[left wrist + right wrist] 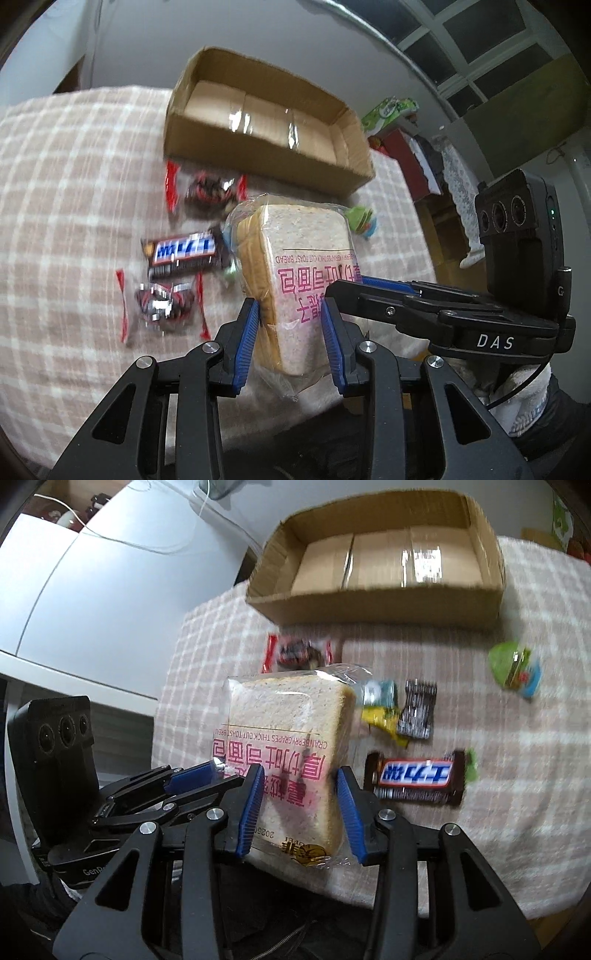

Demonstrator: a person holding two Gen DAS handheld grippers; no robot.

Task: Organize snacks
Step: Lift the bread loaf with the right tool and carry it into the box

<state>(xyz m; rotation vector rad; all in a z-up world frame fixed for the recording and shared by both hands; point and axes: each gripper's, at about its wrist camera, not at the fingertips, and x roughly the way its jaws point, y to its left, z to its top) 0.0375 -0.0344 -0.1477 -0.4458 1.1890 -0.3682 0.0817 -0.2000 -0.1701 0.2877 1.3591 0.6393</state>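
A bag of sliced toast bread (299, 266) with pink print is held up above the table, and both grippers clamp it. My left gripper (291, 314) is shut on its near end, with the right gripper's fingers (388, 291) coming in from the right. In the right wrist view my right gripper (299, 786) is shut on the same bread bag (288, 738), with the left gripper's fingers (188, 775) at its left. An open, empty cardboard box (266, 122) stands at the back of the table; it also shows in the right wrist view (384, 557).
On the checked tablecloth (74, 177) lie a Snickers bar (184, 254), two red-edged snack packets (207, 188) (162, 302) and a green packet (360, 218). The right wrist view also shows a yellow wrapper (382, 720) and a dark packet (417, 709). Furniture stands beyond the table's right edge.
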